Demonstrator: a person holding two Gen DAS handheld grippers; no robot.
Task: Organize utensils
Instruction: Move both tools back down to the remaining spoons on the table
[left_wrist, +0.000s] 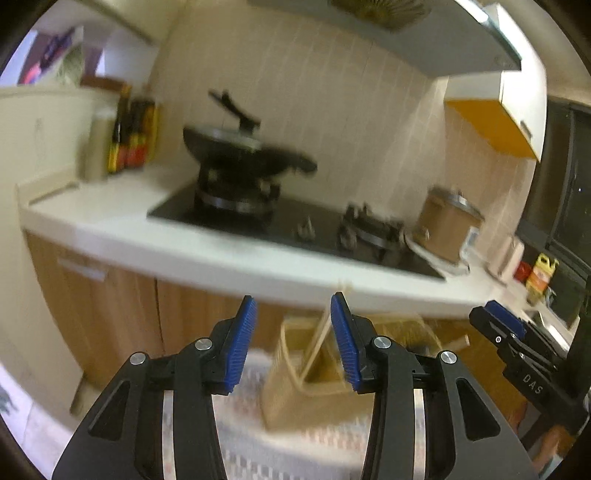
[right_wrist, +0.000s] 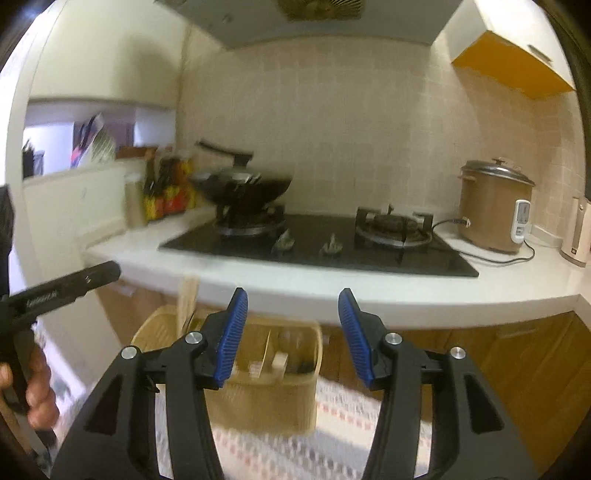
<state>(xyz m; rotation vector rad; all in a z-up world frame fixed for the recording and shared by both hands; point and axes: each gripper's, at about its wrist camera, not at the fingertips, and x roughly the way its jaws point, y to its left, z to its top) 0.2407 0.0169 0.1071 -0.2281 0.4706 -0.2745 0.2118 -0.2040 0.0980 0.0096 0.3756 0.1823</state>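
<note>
Left gripper (left_wrist: 293, 341): jaws spread wide, nothing between the blue pads (left_wrist: 242, 347); the picture is blurred.
Right gripper (right_wrist: 293, 338): jaws spread wide, nothing held.
Utensil holder (right_wrist: 273, 391): pale woven basket with dividers, standing on a patterned cloth (right_wrist: 332, 424) below the counter edge; in the right wrist view it sits at 6 o'clock, partly behind the left-hand finger.
Chopsticks (left_wrist: 319, 341): light wooden sticks upright in the holder's left compartment, tops reaching the counter lip; in the left wrist view they lean just beside the right-hand pad.
Other contents: a short wooden piece and dark items in the right compartments, too blurred to name.
Counter (right_wrist: 369, 291): white, with a black gas hob (right_wrist: 317, 247).
Wok (right_wrist: 242, 188): black, lidded, on the burner at 10 o'clock.
Rice cooker (right_wrist: 493, 206): brown, at 3 o'clock, corded.
Sauce bottles (right_wrist: 168, 192): grouped at 9 o'clock beside the wok.
</note>
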